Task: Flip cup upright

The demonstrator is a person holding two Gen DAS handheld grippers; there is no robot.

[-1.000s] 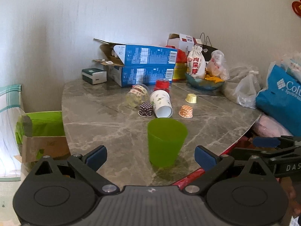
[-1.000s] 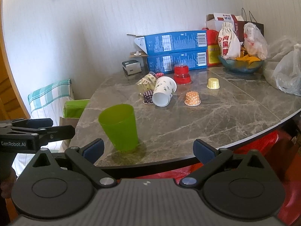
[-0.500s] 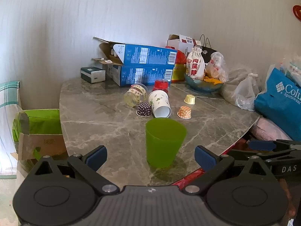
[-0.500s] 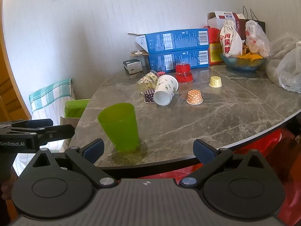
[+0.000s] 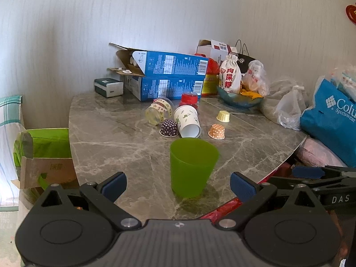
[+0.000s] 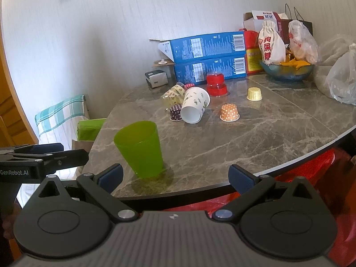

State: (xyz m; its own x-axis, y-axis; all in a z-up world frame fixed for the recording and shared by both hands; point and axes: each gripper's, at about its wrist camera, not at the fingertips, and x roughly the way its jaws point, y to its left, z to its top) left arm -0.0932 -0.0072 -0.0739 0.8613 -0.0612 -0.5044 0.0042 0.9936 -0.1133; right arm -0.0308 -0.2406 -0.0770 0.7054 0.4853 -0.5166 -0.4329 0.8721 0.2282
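A green plastic cup (image 5: 191,166) stands upright, mouth up, near the front edge of the grey marble table (image 5: 111,138). It also shows in the right wrist view (image 6: 140,149). My left gripper (image 5: 178,184) is open and empty, its blue pads wide apart just in front of the cup. My right gripper (image 6: 175,178) is open and empty at the table's edge, with the cup ahead of its left finger. A white patterned paper cup (image 5: 188,122) lies on its side further back; it also shows in the right wrist view (image 6: 194,109).
Behind the green cup lie a clear patterned cup (image 5: 159,113), a red cup (image 5: 188,100) and small purple (image 5: 169,129), orange (image 5: 217,131) and yellow (image 5: 223,116) cupcake cups. Blue boxes (image 5: 169,77), a bowl (image 5: 239,98) and bags (image 5: 329,120) crowd the back and right.
Both grippers have drawn back slightly from the table. The green cup has stayed upright in the same place.
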